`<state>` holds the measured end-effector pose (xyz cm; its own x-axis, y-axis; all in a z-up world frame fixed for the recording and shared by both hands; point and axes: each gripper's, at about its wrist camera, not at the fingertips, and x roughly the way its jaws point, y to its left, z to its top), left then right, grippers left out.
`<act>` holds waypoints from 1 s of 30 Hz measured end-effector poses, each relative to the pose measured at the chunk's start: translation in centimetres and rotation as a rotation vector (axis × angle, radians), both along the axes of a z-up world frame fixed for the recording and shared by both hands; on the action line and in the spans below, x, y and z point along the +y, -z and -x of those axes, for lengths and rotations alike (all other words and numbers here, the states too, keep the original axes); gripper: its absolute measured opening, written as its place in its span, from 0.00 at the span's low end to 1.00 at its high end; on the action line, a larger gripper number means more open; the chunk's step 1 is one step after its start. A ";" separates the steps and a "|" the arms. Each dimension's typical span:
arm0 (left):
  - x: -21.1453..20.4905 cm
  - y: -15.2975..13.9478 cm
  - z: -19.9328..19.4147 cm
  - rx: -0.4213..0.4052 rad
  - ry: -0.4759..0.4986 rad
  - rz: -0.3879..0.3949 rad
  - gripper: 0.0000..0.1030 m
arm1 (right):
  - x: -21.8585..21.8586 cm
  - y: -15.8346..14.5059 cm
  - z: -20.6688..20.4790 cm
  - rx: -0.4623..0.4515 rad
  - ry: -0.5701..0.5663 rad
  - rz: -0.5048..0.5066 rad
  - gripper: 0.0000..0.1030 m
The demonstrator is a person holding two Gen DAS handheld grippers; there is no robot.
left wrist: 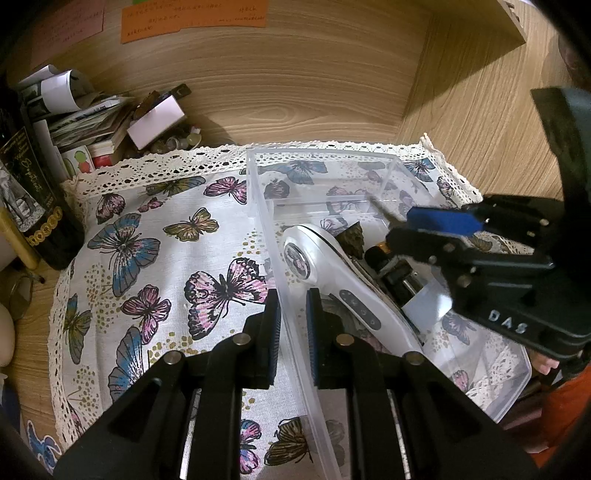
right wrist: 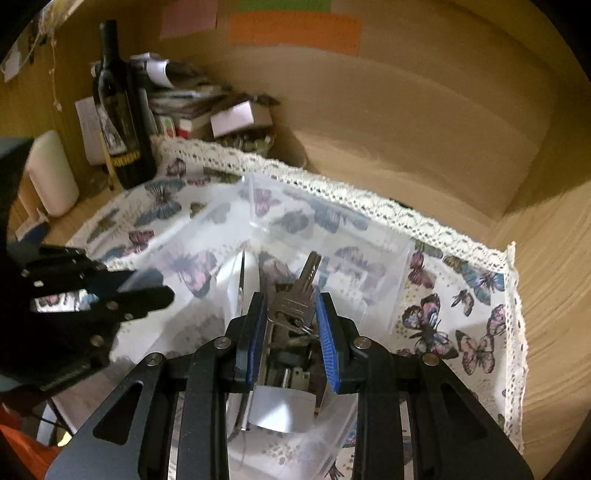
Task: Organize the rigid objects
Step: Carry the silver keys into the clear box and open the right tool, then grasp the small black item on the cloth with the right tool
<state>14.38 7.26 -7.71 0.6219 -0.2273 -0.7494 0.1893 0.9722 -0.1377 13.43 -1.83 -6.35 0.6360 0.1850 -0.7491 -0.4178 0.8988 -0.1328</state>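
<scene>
The left gripper [left wrist: 293, 332] has its jaws clamped on the near wall of a clear plastic box [left wrist: 384, 157], one pad outside and one inside. The box sits on a butterfly cloth [left wrist: 155, 236] over the table. Inside it, just beyond those jaws, lie a white handheld device [left wrist: 325, 280] and some dark small items [left wrist: 391, 266]. The right gripper [right wrist: 291, 321] holds a bunch of keys [right wrist: 299, 295] in narrow jaws, above the box. A wine bottle [right wrist: 118, 110] stands far left of both.

A home desk nook: wine bottle [right wrist: 122, 122], butterfly cloth [left wrist: 147, 266], sticky notes [right wrist: 295, 31]
</scene>
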 end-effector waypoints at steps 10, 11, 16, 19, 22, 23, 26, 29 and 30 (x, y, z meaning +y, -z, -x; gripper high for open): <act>0.0 0.0 0.0 0.001 0.000 -0.001 0.11 | -0.7 -0.6 0.9 -0.012 0.006 -0.019 0.25; 0.0 0.0 0.0 0.000 0.001 -0.002 0.11 | -1.0 -1.0 1.1 -0.024 0.011 -0.023 0.25; 0.0 0.0 0.0 0.000 0.001 -0.002 0.11 | -2.8 -2.6 1.5 -0.073 0.061 -0.036 0.27; 0.0 0.0 0.0 0.000 0.001 -0.003 0.11 | -4.4 -3.2 1.6 -0.093 0.108 -0.036 0.28; 0.0 0.0 0.0 0.000 0.000 -0.002 0.11 | -6.4 -3.3 1.4 -0.097 0.169 -0.041 0.31; 0.0 0.0 0.0 0.000 0.001 -0.003 0.11 | -7.0 -3.2 1.2 -0.096 0.188 -0.040 0.33; 0.0 0.0 0.0 0.001 0.000 -0.003 0.11 | -8.8 -2.3 0.7 -0.073 0.246 -0.038 0.36; 0.0 0.0 0.0 0.001 0.000 -0.003 0.11 | -10.1 -0.9 0.2 -0.029 0.284 -0.037 0.36; 0.0 0.0 0.0 0.002 0.000 -0.003 0.11 | -10.5 -0.2 0.0 -0.007 0.293 -0.036 0.36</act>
